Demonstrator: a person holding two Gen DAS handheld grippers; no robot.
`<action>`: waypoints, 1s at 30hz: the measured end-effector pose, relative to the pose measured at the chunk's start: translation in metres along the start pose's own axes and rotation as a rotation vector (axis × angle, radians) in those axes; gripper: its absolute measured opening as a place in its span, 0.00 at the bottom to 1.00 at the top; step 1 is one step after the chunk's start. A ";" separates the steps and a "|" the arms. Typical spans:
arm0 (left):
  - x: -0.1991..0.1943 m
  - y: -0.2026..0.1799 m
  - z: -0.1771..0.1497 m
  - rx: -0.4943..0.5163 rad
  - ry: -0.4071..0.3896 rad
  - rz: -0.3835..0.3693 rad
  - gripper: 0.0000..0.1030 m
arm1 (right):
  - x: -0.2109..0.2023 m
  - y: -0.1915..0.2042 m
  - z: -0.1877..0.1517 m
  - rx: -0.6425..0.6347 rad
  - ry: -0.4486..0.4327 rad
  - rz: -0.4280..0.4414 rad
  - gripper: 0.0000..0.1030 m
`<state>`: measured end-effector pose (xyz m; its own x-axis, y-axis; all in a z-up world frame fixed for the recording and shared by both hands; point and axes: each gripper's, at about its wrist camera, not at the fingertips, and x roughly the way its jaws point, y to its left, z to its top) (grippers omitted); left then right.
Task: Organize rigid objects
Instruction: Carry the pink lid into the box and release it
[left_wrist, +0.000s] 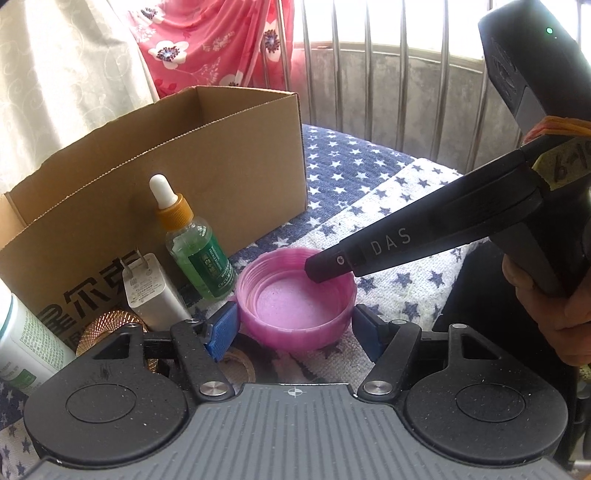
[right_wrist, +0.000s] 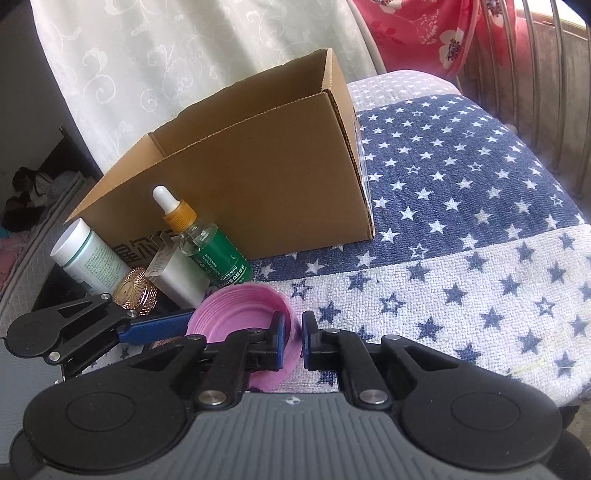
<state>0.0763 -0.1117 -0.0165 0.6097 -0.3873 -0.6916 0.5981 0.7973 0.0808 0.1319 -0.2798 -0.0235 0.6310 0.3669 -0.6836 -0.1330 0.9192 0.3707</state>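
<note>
A pink plastic cap (left_wrist: 295, 299) lies open side up on the star-patterned cloth (left_wrist: 369, 177). My left gripper (left_wrist: 295, 328) is open, its blue pads on either side of the cap. My right gripper (right_wrist: 293, 341) is shut on the cap's rim (right_wrist: 291, 343), one finger inside the cap and one outside; it shows in the left wrist view (left_wrist: 321, 267) reaching into the cap. An open cardboard box (left_wrist: 207, 173) stands behind. A green dropper bottle (left_wrist: 195, 251), white charger (left_wrist: 147, 291), gold lid (left_wrist: 110, 325) and white bottle (left_wrist: 22, 339) stand before the box.
The star cloth (right_wrist: 461, 206) spreads to the right of the box (right_wrist: 266, 184). Metal railing (left_wrist: 388, 85) and curtains stand behind. A tape roll (left_wrist: 236, 365) lies under my left gripper.
</note>
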 end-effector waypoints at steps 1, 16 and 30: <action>-0.006 -0.001 0.000 -0.001 -0.017 -0.002 0.65 | -0.008 0.004 0.001 -0.008 -0.022 -0.005 0.10; -0.079 0.051 0.056 -0.024 -0.296 0.206 0.65 | -0.043 0.114 0.116 -0.331 -0.176 0.068 0.10; -0.021 0.197 0.056 -0.322 -0.044 0.140 0.67 | 0.160 0.134 0.191 -0.151 0.378 0.178 0.08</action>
<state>0.2105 0.0276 0.0545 0.7003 -0.2778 -0.6576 0.3164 0.9465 -0.0629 0.3613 -0.1249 0.0371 0.2681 0.5222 -0.8096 -0.3417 0.8373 0.4268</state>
